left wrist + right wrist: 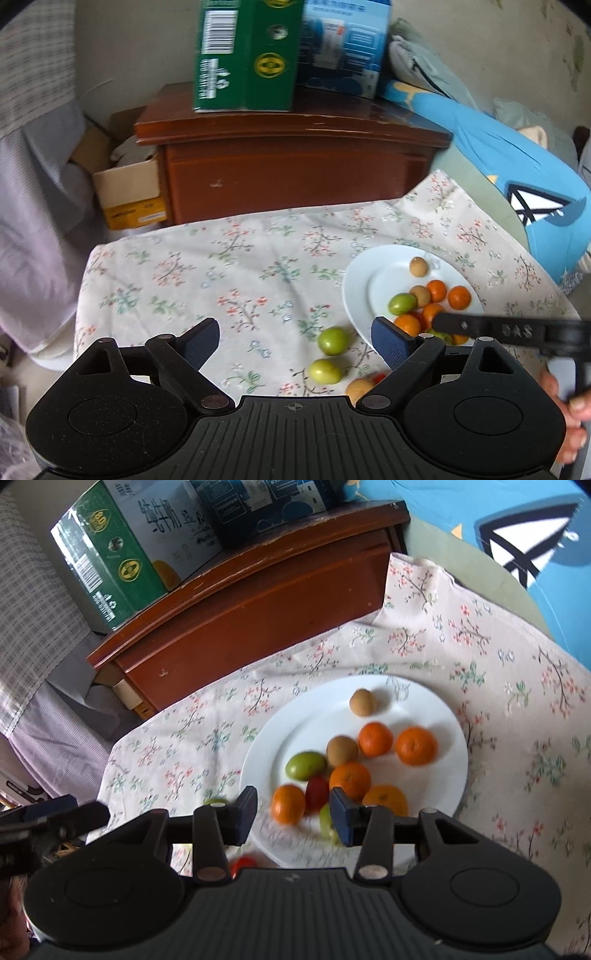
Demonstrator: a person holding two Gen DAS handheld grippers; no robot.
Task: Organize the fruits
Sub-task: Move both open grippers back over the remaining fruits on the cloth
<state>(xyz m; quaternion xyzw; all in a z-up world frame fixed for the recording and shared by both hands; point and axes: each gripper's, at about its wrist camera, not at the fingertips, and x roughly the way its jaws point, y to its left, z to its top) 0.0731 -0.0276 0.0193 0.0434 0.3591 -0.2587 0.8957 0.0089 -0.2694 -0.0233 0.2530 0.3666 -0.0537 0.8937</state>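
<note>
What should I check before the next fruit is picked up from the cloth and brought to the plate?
1. Left claw open and empty: ok.
2. Right claw empty: ok, nothing is between its pads.
3. Fruit left on the cloth: not ok, two green fruits and a tan fruit lie off the white plate.
4. Free room on the plate: ok, its far side is bare.
5. Right claw clear of the left claw's path: cannot tell, its arm reaches over the plate's near edge.
</note>
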